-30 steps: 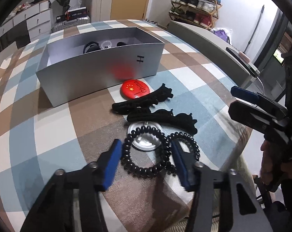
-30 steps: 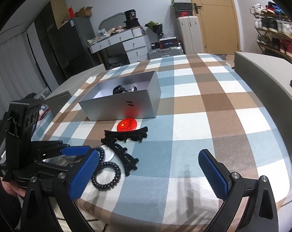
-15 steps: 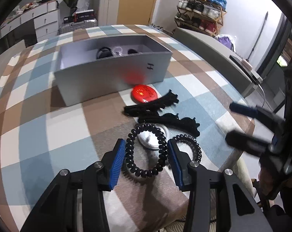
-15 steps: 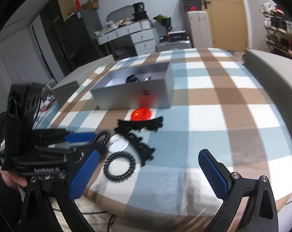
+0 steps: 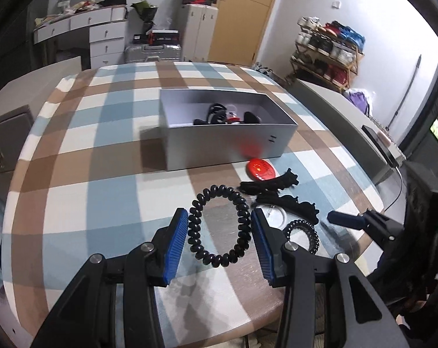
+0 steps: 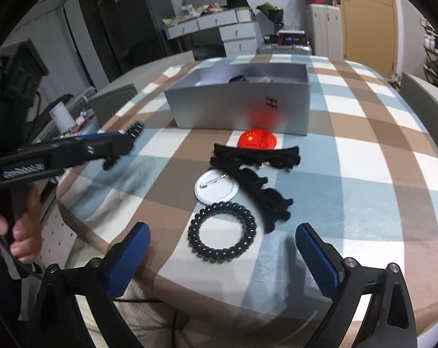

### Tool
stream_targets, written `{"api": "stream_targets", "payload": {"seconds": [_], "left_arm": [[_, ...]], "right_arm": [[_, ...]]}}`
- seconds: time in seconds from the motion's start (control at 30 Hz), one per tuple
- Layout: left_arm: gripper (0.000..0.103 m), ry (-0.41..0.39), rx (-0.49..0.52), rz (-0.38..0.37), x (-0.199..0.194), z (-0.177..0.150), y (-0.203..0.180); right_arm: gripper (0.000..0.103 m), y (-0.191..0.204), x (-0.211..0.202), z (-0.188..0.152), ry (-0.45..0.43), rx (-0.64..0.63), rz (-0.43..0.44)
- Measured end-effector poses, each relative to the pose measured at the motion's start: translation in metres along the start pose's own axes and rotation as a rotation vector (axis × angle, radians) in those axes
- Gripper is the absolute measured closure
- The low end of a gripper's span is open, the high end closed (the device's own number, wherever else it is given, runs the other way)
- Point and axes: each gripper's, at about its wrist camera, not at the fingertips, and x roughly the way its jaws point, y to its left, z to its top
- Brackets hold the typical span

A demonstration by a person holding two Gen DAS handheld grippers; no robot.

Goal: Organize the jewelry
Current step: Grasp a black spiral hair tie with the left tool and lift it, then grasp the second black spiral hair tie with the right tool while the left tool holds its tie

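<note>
My left gripper (image 5: 219, 233) is shut on a large black spiral hair tie (image 5: 242, 223) and holds it above the checked table. In the right wrist view the left gripper (image 6: 123, 142) hangs at the left with the tie's beads (image 6: 134, 129) showing at its tip. A smaller black spiral hair tie (image 6: 221, 233) lies on the table just ahead of my open, empty right gripper (image 6: 221, 258). Beside it lie a white pin badge (image 6: 216, 187), two black hair claws (image 6: 256, 156) and a red badge (image 6: 256, 139). The silver box (image 6: 242, 107) holds several dark items.
The table's front edge (image 6: 189, 293) runs just under my right gripper. A grey cabinet (image 5: 7, 139) stands left of the table. A grey ledge (image 5: 349, 110) with a dark device runs along the right side. Drawers, suitcases and a shoe rack stand behind.
My left gripper has closed on the large spiral tie and lifted it off the white badge, swinging left. My right gripper has moved in toward the smaller tie.
</note>
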Motion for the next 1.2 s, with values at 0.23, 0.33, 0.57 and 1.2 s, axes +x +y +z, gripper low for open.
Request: {"api": "stream_targets", "payload": {"seconds": [0.23,0.33,0.57,1.2], "left_arm": [[0.064,-0.022,-0.022,0.015,-0.011,-0.003,0.011],[0.064,-0.035,-0.023,0.008,-0.013,-0.005,0.012],[0.064,-0.046,-0.023,0.013,-0.017,-0.005,0.013],[0.064,-0.076,-0.038,0.016,-0.015,0.011,0.009]], "right_arm": [[0.020,0.015,0.012,0.001,0.012,-0.040,-0.088],[0.031,0.017,0.015,0.003,0.013,-0.058,-0.138],[0.052,0.023,0.016,0.003,0.032,-0.121,-0.198],[0.055,0.015,-0.025,0.010,-0.162,-0.081,0.001]]}}
